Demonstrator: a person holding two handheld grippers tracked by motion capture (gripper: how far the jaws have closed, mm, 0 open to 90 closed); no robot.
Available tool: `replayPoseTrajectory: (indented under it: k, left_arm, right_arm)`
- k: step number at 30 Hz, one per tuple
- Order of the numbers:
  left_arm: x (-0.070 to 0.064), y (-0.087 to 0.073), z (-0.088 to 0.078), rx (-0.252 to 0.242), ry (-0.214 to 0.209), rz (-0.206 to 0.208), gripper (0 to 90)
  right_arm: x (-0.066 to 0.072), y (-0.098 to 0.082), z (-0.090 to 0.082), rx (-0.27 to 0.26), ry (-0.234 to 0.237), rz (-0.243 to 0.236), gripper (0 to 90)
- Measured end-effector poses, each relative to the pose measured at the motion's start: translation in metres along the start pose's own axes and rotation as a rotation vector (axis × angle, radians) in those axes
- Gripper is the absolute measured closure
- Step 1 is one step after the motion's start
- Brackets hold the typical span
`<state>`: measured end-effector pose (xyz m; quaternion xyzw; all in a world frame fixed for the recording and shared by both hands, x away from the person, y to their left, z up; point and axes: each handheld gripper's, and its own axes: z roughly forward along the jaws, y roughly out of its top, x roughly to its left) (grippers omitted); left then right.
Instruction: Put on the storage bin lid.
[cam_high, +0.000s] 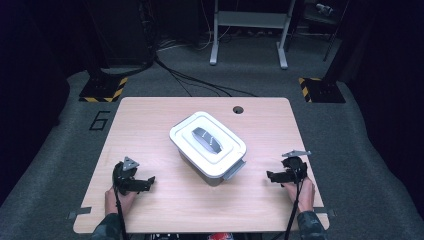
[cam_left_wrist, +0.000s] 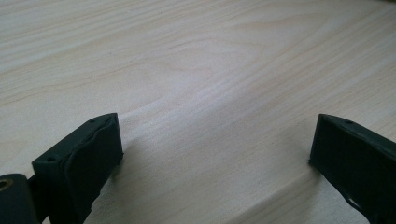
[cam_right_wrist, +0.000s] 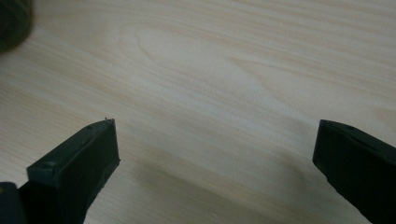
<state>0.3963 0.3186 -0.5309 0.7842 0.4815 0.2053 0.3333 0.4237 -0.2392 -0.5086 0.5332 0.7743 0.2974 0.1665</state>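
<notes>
A white lidded plastic box (cam_high: 208, 143) with a grey handle on its lid stands turned at an angle in the middle of the wooden table (cam_high: 150, 115). My left gripper (cam_high: 145, 182) rests near the front left of the table, open, its jaws pointing right toward the box. At the front right my right gripper (cam_high: 272, 176) rests open as well, jaws pointing left. In the left gripper view the left gripper (cam_left_wrist: 215, 140) has bare wood between its black jaws. The right gripper (cam_right_wrist: 215, 140) in its own view also frames bare wood, nothing held.
A round cable hole (cam_high: 238, 109) sits near the table's far edge. Grey carpet surrounds the table, with cables, a white stand frame (cam_high: 250, 22) and yellow-black striped bases (cam_high: 102, 90) beyond it. Open wood lies between each gripper and the box.
</notes>
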Motion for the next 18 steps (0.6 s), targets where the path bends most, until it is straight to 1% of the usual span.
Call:
replayPoseTrajectory:
  k: [1,2,3,4,5,7,8,9,11,14,18]
  left_arm:
    - [0.0,0.0,0.0,0.0,0.0,0.0,2.1]
    - [0.0,0.0,0.0,0.001,0.0,0.001,2.2]
    - [0.0,0.0,0.0,0.0,0.0,0.0,2.2]
    - [0.0,0.0,0.0,0.0,0.0,0.0,2.2]
    - [0.0,0.0,0.0,0.0,0.0,0.0,2.2]
    - [0.0,0.0,0.0,0.0,0.0,0.0,2.2]
    - [0.0,0.0,0.0,0.0,0.0,0.0,2.2]
    - [0.0,0.0,0.0,0.0,0.0,-0.001,2.2]
    - [0.0,0.0,0.001,-0.01,0.004,-0.003,2.2]
    - [0.0,0.0,0.0,-0.008,0.002,-0.001,2.2]
    - [0.0,0.0,0.0,-0.008,0.002,-0.001,2.2]
  right_arm:
    - [-0.001,-0.003,0.002,-0.006,-0.005,-0.011,0.0]
    - [0.0,-0.006,0.003,-0.001,-0.005,0.005,0.0]
    - [-0.001,-0.009,0.005,-0.001,-0.009,0.001,0.0]
    - [-0.001,-0.012,0.006,-0.018,-0.028,-0.009,0.0]
    - [0.0,-0.015,0.005,-0.022,-0.038,-0.019,0.0]
    - [0.0,-0.019,0.005,-0.052,-0.041,-0.025,0.0]
    - [0.001,-0.021,0.005,-0.059,-0.043,-0.015,0.0]
    - [-0.001,-0.022,0.005,-0.077,-0.043,-0.026,0.0]
    - [-0.001,-0.026,0.005,-0.108,-0.049,-0.029,0.0]
    - [-0.002,-0.027,0.004,-0.106,-0.046,-0.045,0.0]
    - [-0.002,-0.028,0.004,-0.105,-0.041,-0.034,0.0]
